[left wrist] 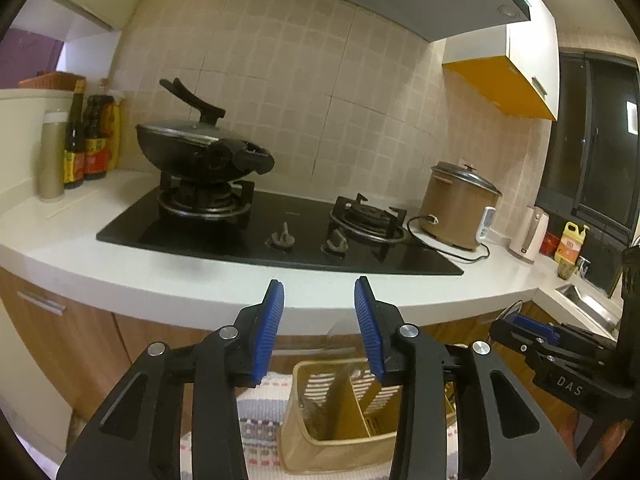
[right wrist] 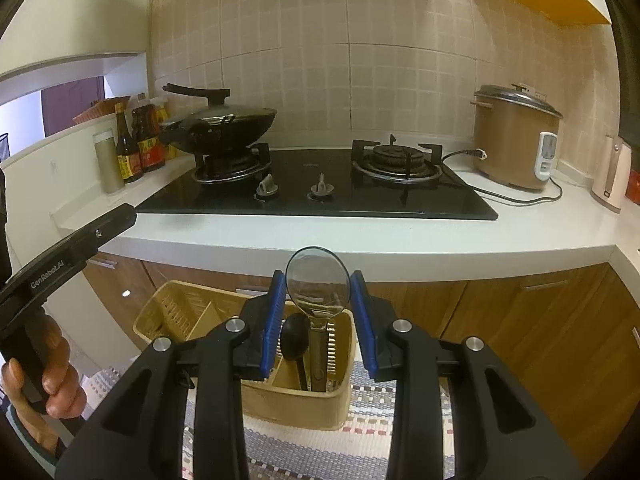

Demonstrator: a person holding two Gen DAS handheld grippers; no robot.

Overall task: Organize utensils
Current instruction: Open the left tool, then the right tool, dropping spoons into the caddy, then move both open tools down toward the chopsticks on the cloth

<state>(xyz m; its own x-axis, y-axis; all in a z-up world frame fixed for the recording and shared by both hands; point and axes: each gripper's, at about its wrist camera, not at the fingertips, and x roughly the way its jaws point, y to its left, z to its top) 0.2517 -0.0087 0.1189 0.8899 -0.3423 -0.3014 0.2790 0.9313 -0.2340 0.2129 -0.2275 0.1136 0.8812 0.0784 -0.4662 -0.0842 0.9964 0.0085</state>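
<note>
My right gripper point(right wrist: 319, 298), its pads spread wide, has the upright steel ladle point(right wrist: 316, 284) standing in the utensil basket point(right wrist: 304, 404) between them, closer than my left.

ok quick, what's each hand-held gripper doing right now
Left hand-held gripper: open, holding nothing, above the utensil basket.
Right hand-held gripper: open; the metal ladle stands between its fingers, whether gripped cannot be told.
</note>
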